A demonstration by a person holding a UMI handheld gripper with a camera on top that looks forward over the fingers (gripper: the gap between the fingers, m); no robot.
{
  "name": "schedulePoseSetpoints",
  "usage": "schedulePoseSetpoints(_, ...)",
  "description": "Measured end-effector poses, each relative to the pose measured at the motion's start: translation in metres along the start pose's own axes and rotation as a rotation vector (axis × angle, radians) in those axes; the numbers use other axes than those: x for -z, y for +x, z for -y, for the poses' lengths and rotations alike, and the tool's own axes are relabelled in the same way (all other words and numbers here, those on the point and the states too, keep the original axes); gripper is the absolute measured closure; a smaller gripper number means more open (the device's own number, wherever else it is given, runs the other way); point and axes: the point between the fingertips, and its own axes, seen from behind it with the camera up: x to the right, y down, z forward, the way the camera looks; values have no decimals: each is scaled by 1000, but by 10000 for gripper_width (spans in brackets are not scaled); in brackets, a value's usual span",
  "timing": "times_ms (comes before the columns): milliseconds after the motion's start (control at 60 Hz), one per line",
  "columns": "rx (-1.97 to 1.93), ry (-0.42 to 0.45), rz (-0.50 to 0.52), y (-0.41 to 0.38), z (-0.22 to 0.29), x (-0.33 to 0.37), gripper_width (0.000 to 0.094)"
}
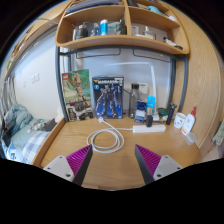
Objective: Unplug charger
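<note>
Gripper point(112, 160) spread, holding nothing, above the table point(120, 165). White charger cable point(107, 137) lies coiled just ahead of the fingers; plug not discernible. Cable likely light, limp, slippery: grip the rigid plug body, not the cord.

Bare desk point(105, 160) ahead of the fingers; coiled cable point(106, 137) and boxes point(106, 96) beyond.

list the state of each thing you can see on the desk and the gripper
gripper: open, nothing between its fingers, above the desk's near edge
white cable: loosely coiled on the desk, just ahead of the fingers; plug end not discernible
desk: wooden, bare near the fingers
boxes: upright against the back wall
bottles: standing upright, beside the boxes
shelf: above the desk, holding several small items
</note>
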Motion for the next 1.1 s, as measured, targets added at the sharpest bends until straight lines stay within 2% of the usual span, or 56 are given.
schedulePoseSetpoints(200, -19, -91, -55, 51, -50, -34, 82)
schedulePoseSetpoints(350, -36, -111, -124, 111, -68, -76, 87)
schedulePoseSetpoints(550, -4, -90, -152, 173, -48, -156, 96)
schedulePoseSetpoints(817, 16, -32, -92, 206, 3, -271, 118)
schedulePoseSetpoints(967, 14, 7, -71, 217, 23, -315, 290)
schedulePoseSetpoints(983, 12, 4, -68, 218, 23, -319, 283)
schedulePoseSetpoints(1000, 11, 2, -66, 218, 24, -322, 364)
schedulePoseSetpoints(1050, 9, 31, -65, 221, 32, -330, 487)
schedulePoseSetpoints(1100, 17, 55, -66, 225, 38, -334, 654)
